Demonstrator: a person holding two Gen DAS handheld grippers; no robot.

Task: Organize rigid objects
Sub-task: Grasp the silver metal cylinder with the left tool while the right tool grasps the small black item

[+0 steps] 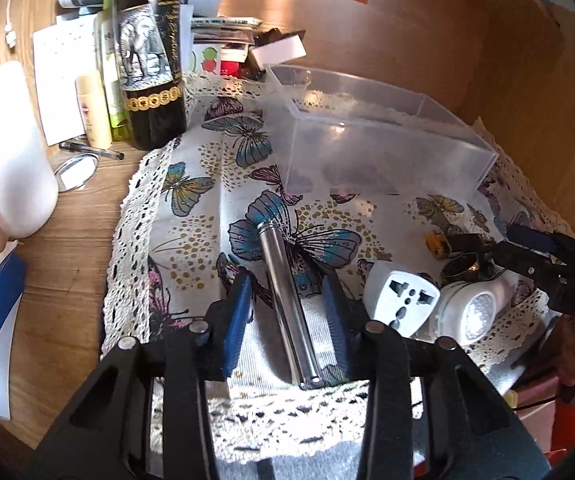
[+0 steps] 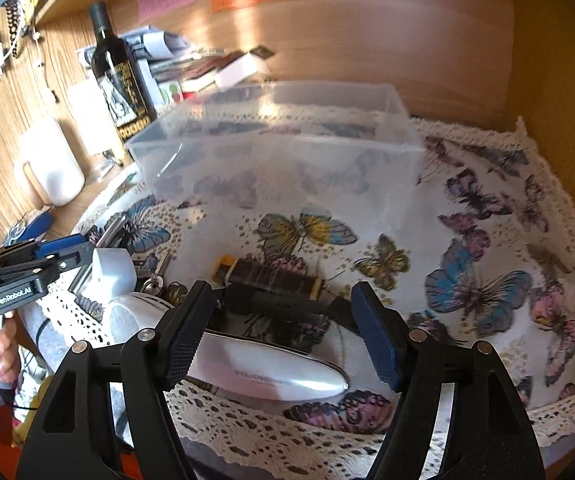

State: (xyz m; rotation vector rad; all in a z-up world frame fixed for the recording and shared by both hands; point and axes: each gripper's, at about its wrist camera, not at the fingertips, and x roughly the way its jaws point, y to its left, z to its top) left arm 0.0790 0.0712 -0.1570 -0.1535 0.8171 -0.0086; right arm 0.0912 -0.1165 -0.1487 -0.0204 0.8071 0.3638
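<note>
On the wooden bench [image 1: 67,248], a dark wine bottle [image 1: 149,52] stands at the left, off the butterfly cloth [image 1: 203,216]. The left tongs [image 1: 287,304] are released, their blue pads either side of a chrome metal tube [image 1: 287,300] lying on the cloth, not touching it. Behind sits a clear plastic bin [image 1: 387,140]. Right of the tube lie a white travel adapter [image 1: 403,300] and a round white lamp [image 1: 475,312]. The right tongs [image 2: 283,332] gape wide above a white oval device [image 2: 271,376] and a dark cylindrical item [image 2: 275,276].
</note>
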